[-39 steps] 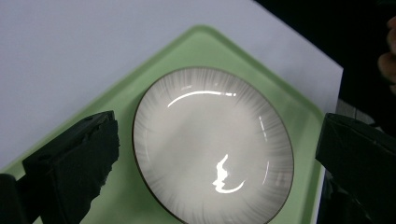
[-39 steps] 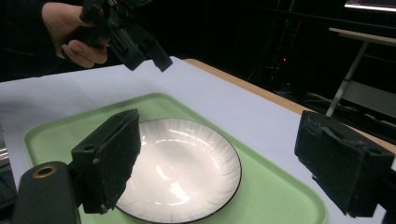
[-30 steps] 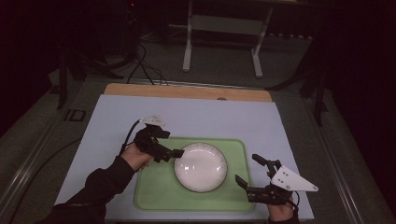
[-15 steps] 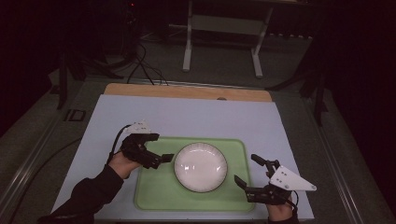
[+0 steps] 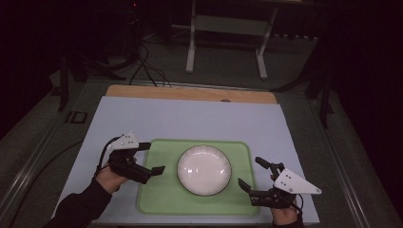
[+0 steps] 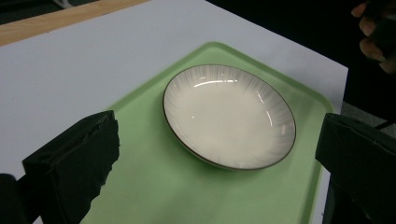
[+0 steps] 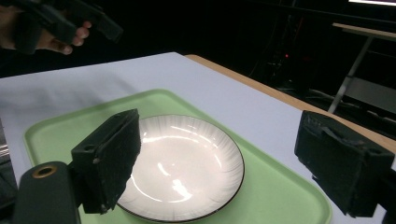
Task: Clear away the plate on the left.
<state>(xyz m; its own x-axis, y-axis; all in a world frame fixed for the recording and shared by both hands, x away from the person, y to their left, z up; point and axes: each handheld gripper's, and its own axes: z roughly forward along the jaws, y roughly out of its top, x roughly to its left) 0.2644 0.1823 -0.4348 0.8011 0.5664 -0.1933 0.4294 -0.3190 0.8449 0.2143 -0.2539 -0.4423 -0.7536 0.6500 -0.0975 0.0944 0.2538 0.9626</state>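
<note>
Centrally, a white plate (image 5: 204, 169) sits on a green tray (image 5: 157, 199) on the pale table (image 5: 190, 118). At lower left and lower right of the high view, the left gripper (image 5: 153, 158) and right gripper (image 5: 252, 173) hover, jaws wide apart, holding nothing.

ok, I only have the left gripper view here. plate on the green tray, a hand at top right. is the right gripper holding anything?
Observer: No. The right gripper is open and empty, off the plate's right side.
Operator: And where's my left one relative to the tray?
Observer: From the high view, the left gripper hovers over the tray's left part, jaws apart.
Operator: Anything else on the table?
Observer: A pale sheet covers it; a wooden strip shows along the far edge.
</note>
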